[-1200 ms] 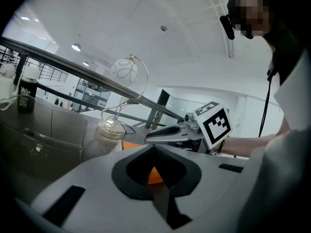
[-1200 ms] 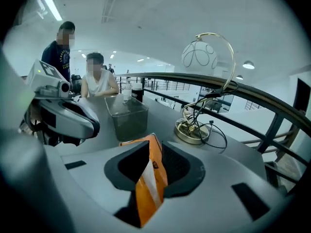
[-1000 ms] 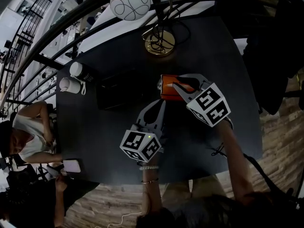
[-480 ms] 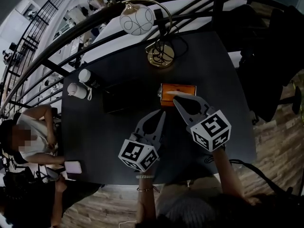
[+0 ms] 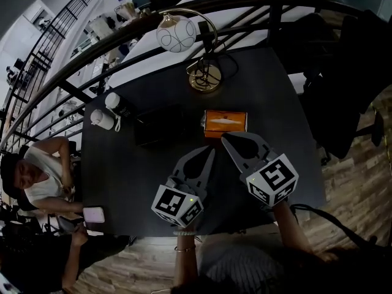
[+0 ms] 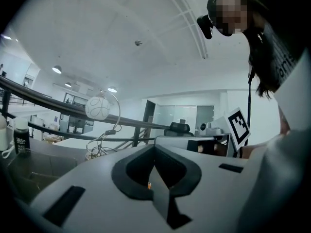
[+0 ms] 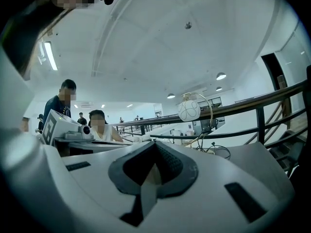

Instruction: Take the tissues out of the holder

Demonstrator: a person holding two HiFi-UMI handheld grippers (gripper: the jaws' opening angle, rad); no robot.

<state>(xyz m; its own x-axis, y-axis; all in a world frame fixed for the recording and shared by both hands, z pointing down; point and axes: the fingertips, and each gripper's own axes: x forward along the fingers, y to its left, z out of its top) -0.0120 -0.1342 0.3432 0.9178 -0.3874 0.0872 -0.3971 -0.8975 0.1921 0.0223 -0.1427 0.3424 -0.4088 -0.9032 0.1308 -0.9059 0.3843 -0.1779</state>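
Observation:
The orange tissue holder (image 5: 225, 123) lies flat on the dark table (image 5: 122, 170), with a thin white tissue edge showing at its slot. My right gripper (image 5: 225, 138) is shut, its tip just short of the holder's near edge and apart from it. My left gripper (image 5: 211, 150) is shut too, to the left and nearer me. In the left gripper view (image 6: 154, 152) and the right gripper view (image 7: 155, 147) the jaws stand closed and tilted up at the ceiling, and the holder is hidden. A pale sliver shows at the right jaws' seam; I cannot tell what it is.
A globe lamp (image 5: 176, 32) with a brass base (image 5: 205, 77) stands behind the holder. A black box (image 5: 159, 124) lies left of it, with two white-capped bottles (image 5: 103, 119) further left. A phone (image 5: 93, 214) sits at the near left corner beside a seated person (image 5: 37, 170).
My right gripper has drawn back from the top of the holder toward me. The left gripper has also come back a little. The head view has pulled away, so more of the table shows.

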